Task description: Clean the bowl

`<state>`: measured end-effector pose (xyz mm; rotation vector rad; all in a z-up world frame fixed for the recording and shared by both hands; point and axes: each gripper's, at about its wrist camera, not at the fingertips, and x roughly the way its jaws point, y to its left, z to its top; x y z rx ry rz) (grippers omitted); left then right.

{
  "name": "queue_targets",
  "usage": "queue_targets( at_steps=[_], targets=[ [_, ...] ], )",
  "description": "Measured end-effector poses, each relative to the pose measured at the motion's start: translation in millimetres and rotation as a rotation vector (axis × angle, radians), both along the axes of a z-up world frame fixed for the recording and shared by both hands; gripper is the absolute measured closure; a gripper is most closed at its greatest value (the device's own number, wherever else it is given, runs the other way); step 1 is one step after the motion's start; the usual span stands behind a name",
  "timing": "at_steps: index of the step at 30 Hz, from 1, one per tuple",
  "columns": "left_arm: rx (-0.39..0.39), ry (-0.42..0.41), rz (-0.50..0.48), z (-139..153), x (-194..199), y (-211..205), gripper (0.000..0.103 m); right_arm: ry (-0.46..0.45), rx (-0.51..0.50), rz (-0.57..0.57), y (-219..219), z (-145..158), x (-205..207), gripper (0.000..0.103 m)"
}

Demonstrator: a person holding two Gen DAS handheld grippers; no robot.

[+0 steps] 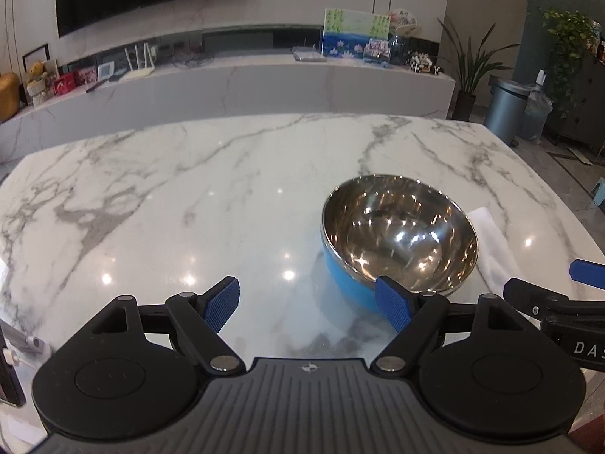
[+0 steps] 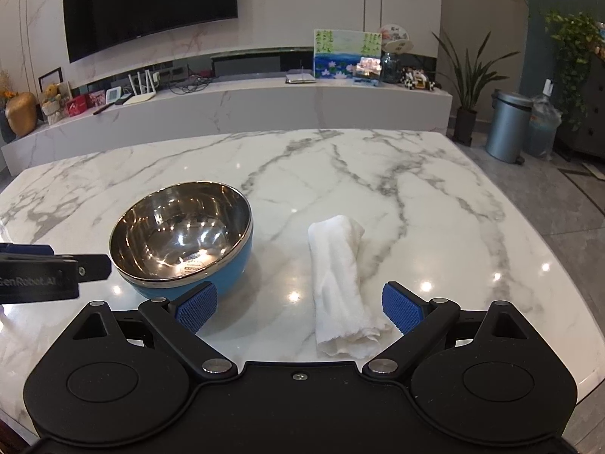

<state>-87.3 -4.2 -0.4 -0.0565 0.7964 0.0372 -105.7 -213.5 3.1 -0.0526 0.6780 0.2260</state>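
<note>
Since the bowl [image 2: 181, 242] is what I have to clean, I start from it: it sits upright on the marble table [image 2: 416, 196], nearer my edge than the far one and a little to the left of the middle, blue outside and bright steel inside, with what looks like a small label low on the inner wall. Just beside it on the right, apart from it, lies a rolled white cloth [image 2: 342, 287], its long side running from my edge toward the far edge; I judge it is laid there so that I can take it without reaching across the bowl. My right gripper [image 2: 300, 308] hangs over the near end of that roll with its blue pads spread wide and nothing between them pressed; the cloth's near end lies in the gap, closer to the right pad. My left gripper [image 1: 308, 304] is likewise spread apart and empty, its right pad just in front of the bowl's near rim, placed, I think, to steady the bowl while the other hand wipes. Neither tool touches anything that I can see. Beyond the table stand a low marble ledge [image 2: 264, 102] with small ornaments, a dark screen [image 2: 151, 3] on the wall, and a grey bin [image 2: 506, 128] by the plants.
</note>
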Motion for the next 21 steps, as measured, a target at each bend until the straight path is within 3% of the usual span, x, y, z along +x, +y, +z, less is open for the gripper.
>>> queue_targets(
  at_steps=[21],
  targets=[
    [0.0, 0.042, 0.02, -10.8, 1.9, 2.5, 0.025, 0.015, -0.006, 0.022, 4.9, -3.6, 0.6, 0.01]
  ],
)
